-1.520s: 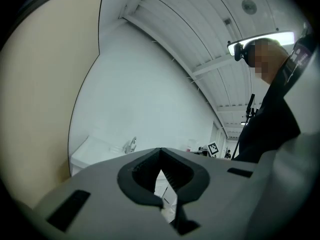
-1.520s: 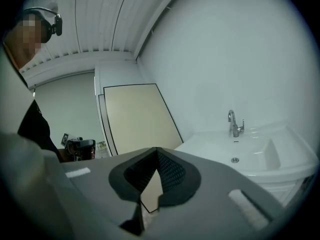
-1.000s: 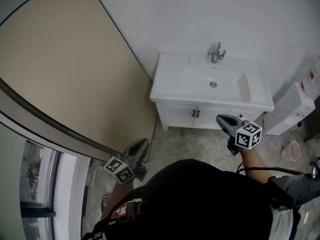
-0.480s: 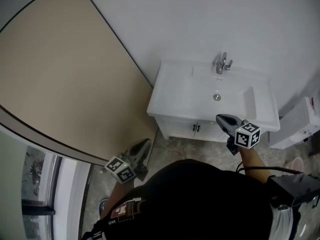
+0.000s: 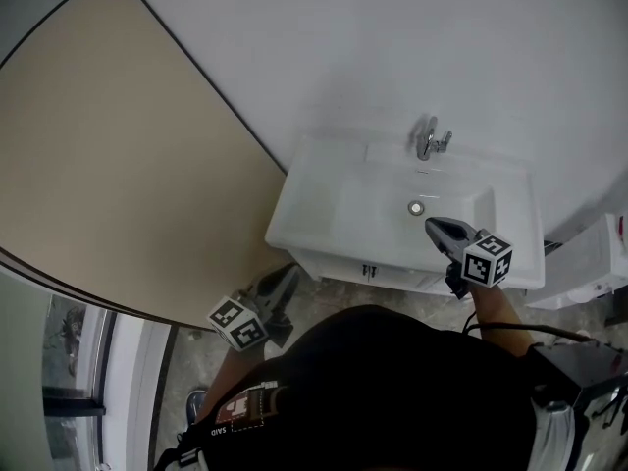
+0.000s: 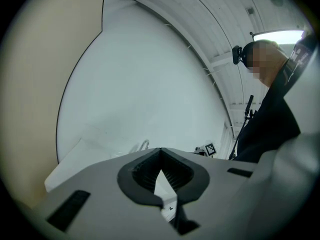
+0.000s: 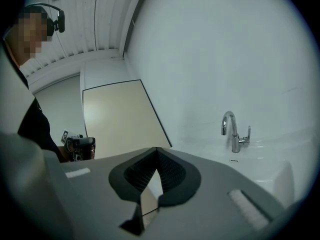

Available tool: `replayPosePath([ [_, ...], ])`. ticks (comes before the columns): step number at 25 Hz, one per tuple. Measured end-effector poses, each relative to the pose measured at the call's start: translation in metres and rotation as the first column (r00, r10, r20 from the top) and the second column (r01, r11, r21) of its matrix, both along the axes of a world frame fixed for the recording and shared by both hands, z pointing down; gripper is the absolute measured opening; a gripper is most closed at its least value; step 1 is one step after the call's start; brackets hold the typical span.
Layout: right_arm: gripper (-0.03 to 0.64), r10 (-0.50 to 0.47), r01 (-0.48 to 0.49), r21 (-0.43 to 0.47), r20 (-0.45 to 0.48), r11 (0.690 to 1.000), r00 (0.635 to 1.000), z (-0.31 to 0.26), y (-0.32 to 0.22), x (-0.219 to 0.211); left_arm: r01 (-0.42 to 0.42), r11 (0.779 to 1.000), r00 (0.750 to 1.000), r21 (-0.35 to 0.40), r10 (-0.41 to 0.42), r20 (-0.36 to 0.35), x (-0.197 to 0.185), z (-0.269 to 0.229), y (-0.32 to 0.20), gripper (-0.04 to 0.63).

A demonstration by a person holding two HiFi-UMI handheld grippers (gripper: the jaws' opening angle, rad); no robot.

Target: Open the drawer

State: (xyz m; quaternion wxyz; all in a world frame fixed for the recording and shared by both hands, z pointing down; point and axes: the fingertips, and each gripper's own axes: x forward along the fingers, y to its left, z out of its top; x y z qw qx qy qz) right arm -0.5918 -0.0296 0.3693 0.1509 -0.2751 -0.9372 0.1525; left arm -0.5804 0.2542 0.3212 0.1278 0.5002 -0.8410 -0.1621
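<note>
1. We see the drawer's cabinet front (image 5: pixel 407 279) only as a thin white strip under the basin (image 5: pixel 334 204), at lower centre of the head view. It carries two small dark handles (image 5: pixel 370 270), and we cannot tell drawer from door.
2. The right gripper (image 5: pixel 436 230) shows right of centre, over the basin's front edge, its jaws pressed together with nothing between them.
3. The left gripper (image 5: pixel 287 278) shows at the cabinet's lower left, above the grey floor (image 5: pixel 329 302), its jaws likewise closed and empty.
4. A chrome tap (image 5: pixel 429 137) stands at the basin's back, and a beige panel (image 5: pixel 128 145) fills the left.
</note>
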Motion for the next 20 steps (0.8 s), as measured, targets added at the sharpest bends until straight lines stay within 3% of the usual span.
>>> replayPosePath([
  [11, -0.002, 0.136, -0.137, -0.013, -0.046, 0.990, 0.990, 0.026, -0.041, -0.042, -0.130, 0.992, 0.991, 0.004, 0.130, -0.026, -0.082, 0.020, -0.041, 0.000],
  [17, -0.002, 0.279, -0.278, 0.026, -0.036, 0.960, 0.960, 0.014, -0.037, -0.087, -0.267, 0.961, 0.963, 0.072, 0.269, -0.021, -0.160, 0.025, -0.041, 0.000],
  [20, -0.002, 0.303, -0.302, 0.057, -0.023, 0.952, 0.953, 0.006, -0.011, -0.112, -0.315, 0.948, 0.948, 0.050, 0.316, -0.031, -0.197, 0.022, -0.023, 0.000],
])
